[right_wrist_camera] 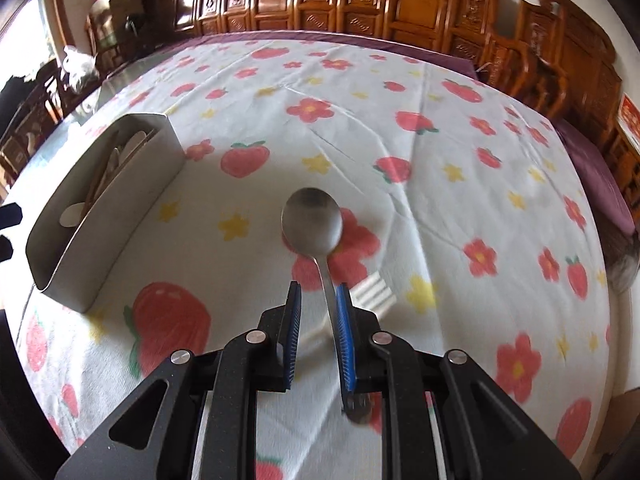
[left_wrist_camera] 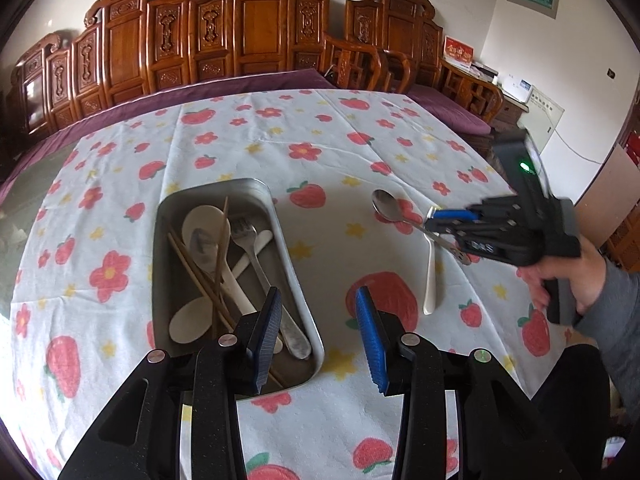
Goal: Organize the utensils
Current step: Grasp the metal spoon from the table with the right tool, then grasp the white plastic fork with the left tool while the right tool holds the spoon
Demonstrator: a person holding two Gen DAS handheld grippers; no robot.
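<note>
Table cloth (left_wrist_camera: 320, 140): white with strawberries and flowers, covering the whole table top.
Metal tray (left_wrist_camera: 298, 280): at 9 o'clock from the cloth's middle in the left wrist view; holds white spoons, a metal fork, a metal spoon and wooden chopsticks.
Right gripper (right_wrist_camera: 318, 300): jaws narrow but not closed; the metal spoon's handle lies against the blue right-hand pad, with a gap to the other pad. Whether it is pinched I cannot tell.
Left gripper (left_wrist_camera: 320, 312): jaws apart, nothing between them, hanging over the tray's near right corner.
Metal spoon (right_wrist_camera: 312, 220): bowl at 12 o'clock from the right gripper, over the cloth.
White fork (right_wrist_camera: 374, 290): on the cloth under the spoon handle, at 3 o'clock from the tray.
</note>
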